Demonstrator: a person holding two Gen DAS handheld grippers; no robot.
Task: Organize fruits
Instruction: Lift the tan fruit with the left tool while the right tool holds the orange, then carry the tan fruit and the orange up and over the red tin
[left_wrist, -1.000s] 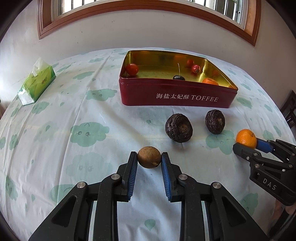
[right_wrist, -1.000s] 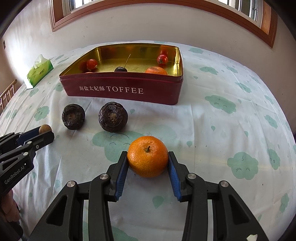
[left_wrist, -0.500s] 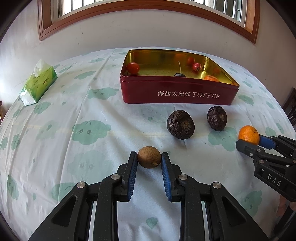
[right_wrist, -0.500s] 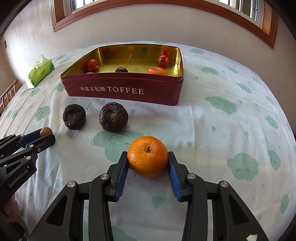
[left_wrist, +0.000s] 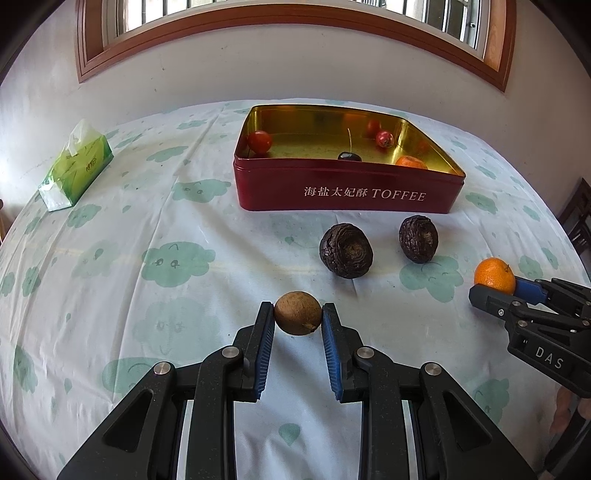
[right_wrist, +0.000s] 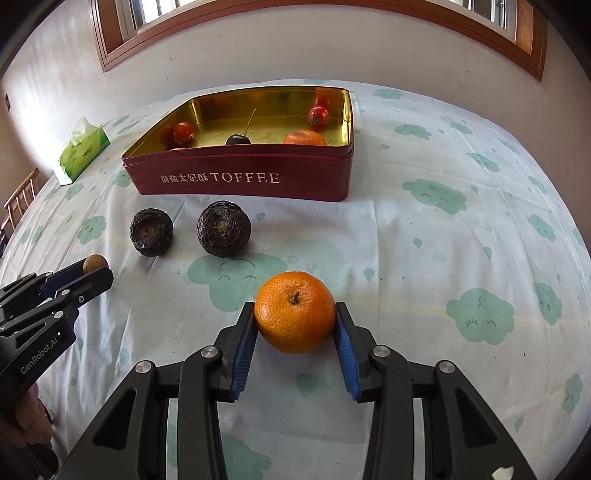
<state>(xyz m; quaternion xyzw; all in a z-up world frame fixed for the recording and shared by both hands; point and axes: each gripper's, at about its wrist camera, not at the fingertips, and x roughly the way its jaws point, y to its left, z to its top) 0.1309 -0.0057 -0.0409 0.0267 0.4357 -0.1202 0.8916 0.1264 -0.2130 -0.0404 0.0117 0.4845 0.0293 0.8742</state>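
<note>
Since a second ago the red metal tin (left_wrist: 347, 192) has slid slightly lower in both views, so both fruits seem lifted off the cloud-print table (left_wrist: 147, 258). Right tongs (right_wrist: 295, 314) clamp the dimpled orange (right_wrist: 294, 312); left tongs (left_wrist: 297, 314) clamp the small, rough brown fruit (left_wrist: 297, 313).

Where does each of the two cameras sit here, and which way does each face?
Left wrist: on the left gripper, looking forward and down along its fingers at the brown fruit it grips; part of a hand shows at lower right.
Right wrist: on the right gripper, looking likewise at the mandarin it grips; fingers of a hand show at lower left.
Shared: the toffee tin, two dark wrinkled fruits, the tissue pack, each other's gripper.
</note>
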